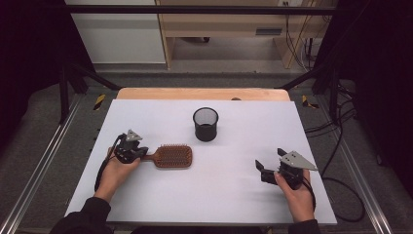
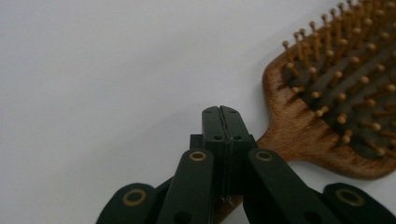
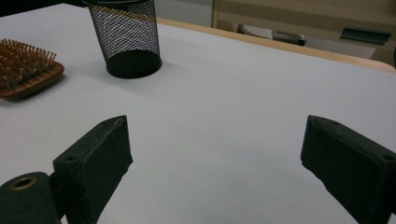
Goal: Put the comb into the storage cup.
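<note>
Item: wooden hairbrush, bristles up, at 9 o'clock from table centre, 7 o'clock of mesh cup | left gripper: jaws fully closed, over the brush handle, grip on it unclear | right gripper: jaws wide apart, nothing between, at 4 o'clock on white table.

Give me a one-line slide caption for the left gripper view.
Left tongs closed over the handle of a wooden paddle hairbrush lying bristles-up on the white table.
</note>
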`<action>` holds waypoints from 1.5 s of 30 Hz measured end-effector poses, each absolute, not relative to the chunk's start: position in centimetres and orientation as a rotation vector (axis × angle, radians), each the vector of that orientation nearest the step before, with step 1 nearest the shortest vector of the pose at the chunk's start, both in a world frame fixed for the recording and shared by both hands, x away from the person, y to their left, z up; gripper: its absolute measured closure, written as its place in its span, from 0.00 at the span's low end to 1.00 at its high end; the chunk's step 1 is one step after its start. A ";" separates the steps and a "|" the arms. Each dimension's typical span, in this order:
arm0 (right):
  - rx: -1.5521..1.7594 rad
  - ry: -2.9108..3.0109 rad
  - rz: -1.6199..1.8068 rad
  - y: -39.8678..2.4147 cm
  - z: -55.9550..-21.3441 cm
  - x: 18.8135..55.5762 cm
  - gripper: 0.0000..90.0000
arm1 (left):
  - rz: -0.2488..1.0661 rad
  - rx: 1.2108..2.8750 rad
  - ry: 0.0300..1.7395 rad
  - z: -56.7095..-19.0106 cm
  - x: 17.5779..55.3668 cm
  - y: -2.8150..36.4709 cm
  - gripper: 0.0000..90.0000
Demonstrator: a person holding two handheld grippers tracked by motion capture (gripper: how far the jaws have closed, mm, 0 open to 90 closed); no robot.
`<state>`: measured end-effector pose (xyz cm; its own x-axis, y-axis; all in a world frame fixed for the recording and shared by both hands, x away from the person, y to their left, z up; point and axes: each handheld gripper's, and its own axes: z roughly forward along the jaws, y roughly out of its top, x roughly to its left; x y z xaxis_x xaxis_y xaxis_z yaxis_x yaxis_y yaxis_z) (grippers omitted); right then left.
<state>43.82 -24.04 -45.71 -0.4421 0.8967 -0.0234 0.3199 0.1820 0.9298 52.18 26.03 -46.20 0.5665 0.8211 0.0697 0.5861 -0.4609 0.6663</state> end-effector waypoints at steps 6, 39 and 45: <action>1.132 1.888 1.242 -23.8 -45.8 43.9 0.10 | 0.503 2.183 1.124 -46.3 51.1 25.8 1.00; 1.122 1.927 1.236 -23.4 -46.0 43.9 0.09 | 0.431 2.241 1.091 -46.4 48.1 23.9 1.00; 1.121 1.928 1.233 -23.3 -46.0 43.9 0.09 | 0.426 2.251 1.087 -46.5 47.9 23.8 1.00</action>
